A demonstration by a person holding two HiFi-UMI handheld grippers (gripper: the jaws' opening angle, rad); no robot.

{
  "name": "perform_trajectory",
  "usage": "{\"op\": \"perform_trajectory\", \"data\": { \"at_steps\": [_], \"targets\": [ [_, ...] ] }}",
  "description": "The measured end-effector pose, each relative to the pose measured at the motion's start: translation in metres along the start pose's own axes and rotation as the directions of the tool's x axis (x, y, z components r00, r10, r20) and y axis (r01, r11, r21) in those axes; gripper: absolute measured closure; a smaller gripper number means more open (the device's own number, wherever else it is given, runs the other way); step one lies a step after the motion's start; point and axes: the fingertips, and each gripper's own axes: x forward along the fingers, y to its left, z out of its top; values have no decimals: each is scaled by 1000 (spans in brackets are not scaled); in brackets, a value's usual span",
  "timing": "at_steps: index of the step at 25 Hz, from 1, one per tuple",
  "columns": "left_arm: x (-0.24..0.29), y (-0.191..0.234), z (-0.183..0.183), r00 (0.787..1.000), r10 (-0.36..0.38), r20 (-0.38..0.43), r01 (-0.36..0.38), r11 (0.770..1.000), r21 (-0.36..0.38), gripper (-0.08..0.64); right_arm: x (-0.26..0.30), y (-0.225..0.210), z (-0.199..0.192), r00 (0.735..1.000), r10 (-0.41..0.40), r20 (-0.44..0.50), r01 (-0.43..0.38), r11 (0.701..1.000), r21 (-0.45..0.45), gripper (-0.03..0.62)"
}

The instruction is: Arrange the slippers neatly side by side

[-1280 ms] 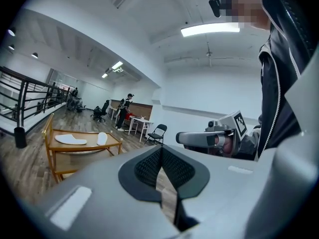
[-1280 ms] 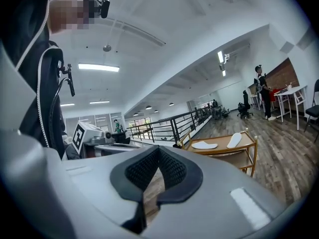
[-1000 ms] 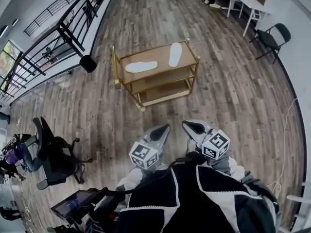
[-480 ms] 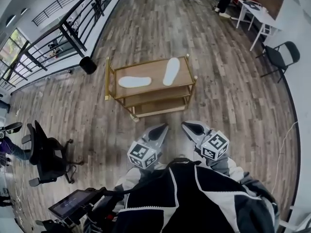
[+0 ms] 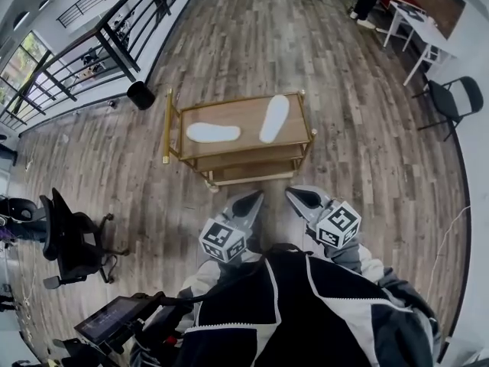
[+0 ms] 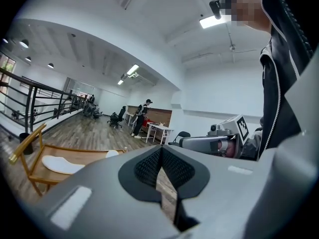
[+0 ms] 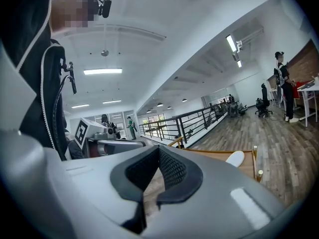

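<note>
Two white slippers lie on the top shelf of a gold-framed wooden rack (image 5: 170, 132). One slipper (image 5: 212, 132) lies crosswise at the left, the other slipper (image 5: 274, 118) lies lengthwise at the right, well apart from it. My left gripper (image 5: 255, 198) and right gripper (image 5: 295, 196) hang side by side in front of the rack, short of it, both shut and holding nothing. The left gripper view has the left slipper (image 6: 60, 164) past its closed jaws. In the right gripper view a tip of the right slipper (image 7: 235, 158) shows.
A black office chair (image 5: 69, 239) stands at the left, and a black bin (image 5: 140, 95) sits by the metal railing (image 5: 92, 60). A white table (image 5: 428, 40) and a black chair (image 5: 452, 98) are at the far right. A tablet (image 5: 114, 318) is near my left side.
The rack with the slippers has come nearer in the head view as I walked toward it. Both grippers stay shut and side by side.
</note>
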Motion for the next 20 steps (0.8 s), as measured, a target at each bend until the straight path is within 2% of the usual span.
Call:
{"op": "perform_trajectory", "data": {
  "at_steps": [8, 16, 20],
  "targets": [
    [28, 80, 20, 1000, -24, 15, 24, 1000, -7, 541, 63, -45, 17, 999, -42, -7, 42, 999, 1, 588],
    [50, 192, 65, 996, -88, 28, 88, 996, 13, 541, 175, -85, 54, 997, -83, 3, 83, 996, -11, 588],
    [53, 203, 66, 995, -94, 35, 93, 995, 18, 541, 188, -85, 60, 997, -75, 8, 75, 997, -26, 588]
  ]
}}
